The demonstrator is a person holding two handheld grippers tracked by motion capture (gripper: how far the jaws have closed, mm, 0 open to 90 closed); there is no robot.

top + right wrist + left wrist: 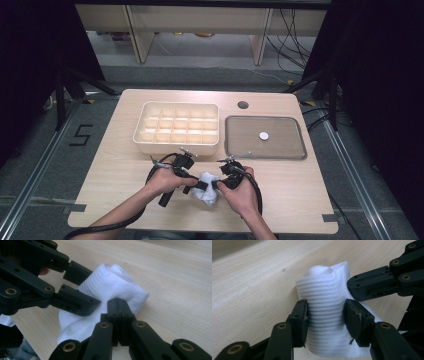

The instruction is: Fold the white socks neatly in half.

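A white ribbed sock (207, 189) lies bunched on the wooden table (125, 200) near its front edge, between the person's two hands. In the left gripper view the rolled sock (324, 290) stands between the jaws of my left gripper (325, 312), and both pads press its ribbed sides inward. From the right, my right gripper (352, 287) meets the sock's edge. In the right gripper view its jaws (117, 300) are shut together with their tips against the sock (112, 280); whether a fold is pinched I cannot tell. My left gripper (85, 287) straddles the roll there.
A cream box (176, 104) divided into several compartments stands behind the hands at mid-table. To its right lies a grey tray (265, 118) holding a small white disc (263, 135). A round cable hole (243, 105) sits near the far edge.
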